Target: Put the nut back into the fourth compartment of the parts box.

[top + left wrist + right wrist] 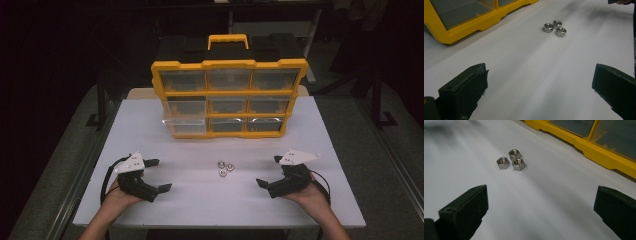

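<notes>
Yellow drawer organizer (229, 97) stands upper centre on the white table (320, 200). Left gripper (159, 175) and right gripper (270, 171), lower frame, gape wide, empty. Three nuts (225, 168) touch at centre; a careless pinch could scatter them.

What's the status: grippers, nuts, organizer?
Left gripper open, empty; right gripper open, empty. Three small steel hex nuts clustered on white table between them. Yellow nine-drawer organizer upright behind, bottom-left drawer pulled out. Path clear.

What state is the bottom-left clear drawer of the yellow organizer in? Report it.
Partly pulled out: the bottom-left clear plastic drawer juts forward and left past the yellow plastic organizer's frame, while its neighbours sit flush.
</notes>
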Demonstrator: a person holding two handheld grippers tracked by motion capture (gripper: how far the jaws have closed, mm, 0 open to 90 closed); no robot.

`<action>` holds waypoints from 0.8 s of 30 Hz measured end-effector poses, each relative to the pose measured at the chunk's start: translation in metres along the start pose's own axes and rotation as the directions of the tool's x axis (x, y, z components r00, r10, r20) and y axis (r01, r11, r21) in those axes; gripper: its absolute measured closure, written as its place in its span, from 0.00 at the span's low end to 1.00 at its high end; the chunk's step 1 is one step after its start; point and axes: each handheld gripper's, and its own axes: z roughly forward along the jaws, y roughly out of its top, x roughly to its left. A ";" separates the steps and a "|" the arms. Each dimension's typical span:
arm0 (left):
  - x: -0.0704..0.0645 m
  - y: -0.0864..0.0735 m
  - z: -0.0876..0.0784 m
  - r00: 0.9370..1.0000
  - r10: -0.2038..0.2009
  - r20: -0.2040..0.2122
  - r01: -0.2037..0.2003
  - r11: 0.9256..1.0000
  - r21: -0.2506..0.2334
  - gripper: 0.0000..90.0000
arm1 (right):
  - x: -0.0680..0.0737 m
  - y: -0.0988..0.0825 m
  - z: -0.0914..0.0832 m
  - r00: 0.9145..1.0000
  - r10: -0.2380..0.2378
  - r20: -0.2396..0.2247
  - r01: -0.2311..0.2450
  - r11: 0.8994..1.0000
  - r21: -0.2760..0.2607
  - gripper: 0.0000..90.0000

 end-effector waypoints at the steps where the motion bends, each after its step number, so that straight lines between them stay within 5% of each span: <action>1: 0.000 0.000 0.000 1.000 0.001 -0.002 -0.001 1.000 0.000 0.00 | 0.000 0.000 0.000 1.000 -0.002 0.000 0.002 1.000 0.000 0.00; 24: -0.004 0.002 0.001 1.000 0.006 0.000 -0.006 1.000 0.002 0.00 | 0.000 0.027 0.010 0.999 -0.033 -0.021 0.033 0.999 -0.020 0.00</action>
